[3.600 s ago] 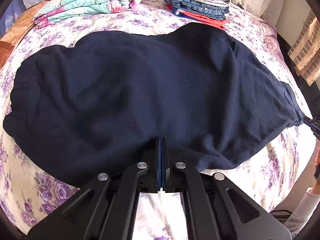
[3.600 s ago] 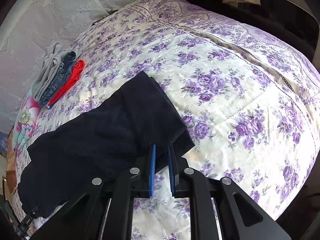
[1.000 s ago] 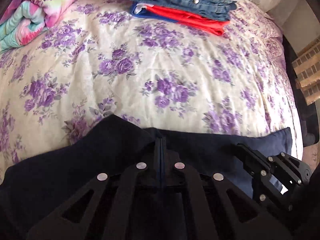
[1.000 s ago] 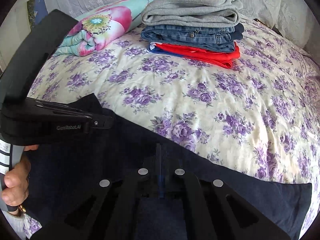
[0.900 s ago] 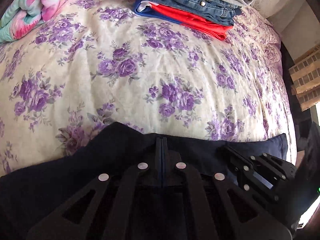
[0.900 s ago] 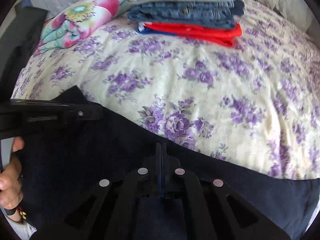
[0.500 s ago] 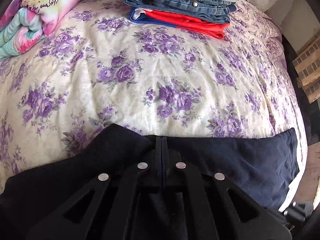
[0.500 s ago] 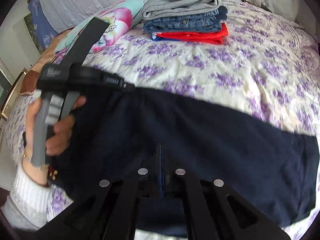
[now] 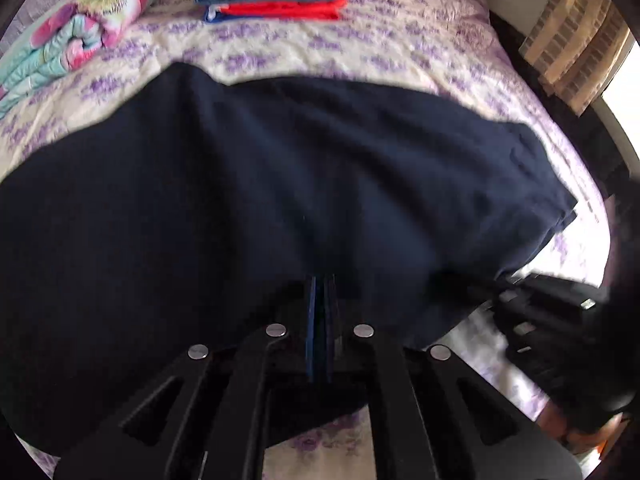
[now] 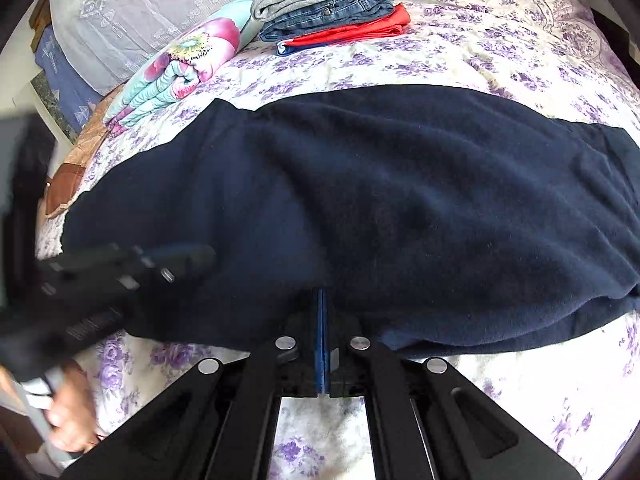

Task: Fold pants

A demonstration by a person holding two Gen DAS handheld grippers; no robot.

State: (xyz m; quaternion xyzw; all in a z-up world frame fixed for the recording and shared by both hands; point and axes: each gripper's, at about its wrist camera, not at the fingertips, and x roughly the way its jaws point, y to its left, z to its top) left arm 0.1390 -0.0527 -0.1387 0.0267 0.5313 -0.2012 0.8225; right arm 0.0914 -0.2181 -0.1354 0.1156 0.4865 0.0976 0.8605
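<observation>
**Navy pants spread wide, both grippers at the near hem**

On the bed's purple-flowered quilt [image 10: 500, 40], the dark navy fleece pants [image 10: 400, 200] lie flat as a broad band running side to side, their near edge towards the cameras. The left gripper [image 9: 321, 292] has its blue pads [image 9: 310, 320] drawn almost together with a narrow slit between them, right at the cloth's near edge; the left wrist view is blurred and dark there, so whether fabric is pinched cannot be told. The right gripper [image 10: 322, 304] shows its blue pads pressed together at the near hem, and whether cloth sits between them cannot be made out either. Each view catches the other gripper only as a smeared black shape at the frame's side. The person's left hand [image 10: 68, 420] is partly cut off in the lower corner.

Beyond the pants, near the headboard, stands a stack of folded clothes [image 10: 332, 12]: grey on top, blue denim, then red. Beside it lies a rolled floral blanket in pink and turquoise [image 10: 184, 64]. White lace-trimmed pillows [image 10: 140, 12] lean behind. A checked curtain [image 9: 572, 40] hangs at the right of the room.
</observation>
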